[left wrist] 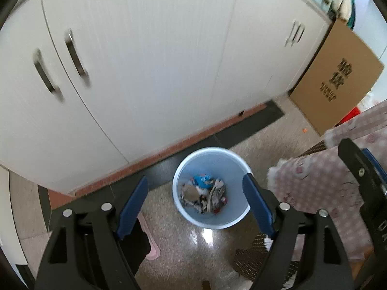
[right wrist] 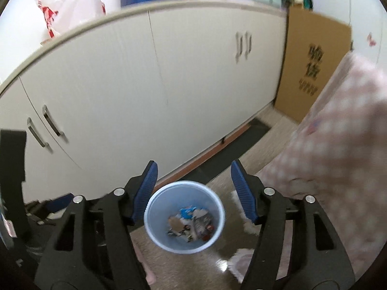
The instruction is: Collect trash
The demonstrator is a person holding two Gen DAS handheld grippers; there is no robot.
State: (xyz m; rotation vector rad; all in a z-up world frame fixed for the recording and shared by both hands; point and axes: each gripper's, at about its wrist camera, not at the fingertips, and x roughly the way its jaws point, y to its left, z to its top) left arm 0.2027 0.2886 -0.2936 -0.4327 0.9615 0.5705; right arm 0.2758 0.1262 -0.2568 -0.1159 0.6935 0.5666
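We see the left gripper point(left wrist: 196, 200) and right gripper point(right wrist: 193, 191), fingers apart and empty, above the pale blue bin point(left wrist: 211, 188) on the floor point(left wrist: 183, 249), trash point(left wrist: 204, 194) inside, white cabinet point(left wrist: 145, 72) at twelve o'clock.

I see a long white cupboard point(right wrist: 150, 79) with silver handles point(left wrist: 75, 58) — it stands along the speckled floor point(left wrist: 193, 253). A big brown cardboard box point(right wrist: 312, 65) leans beside it. On top sits a white plastic bag point(right wrist: 65, 2) — red print.
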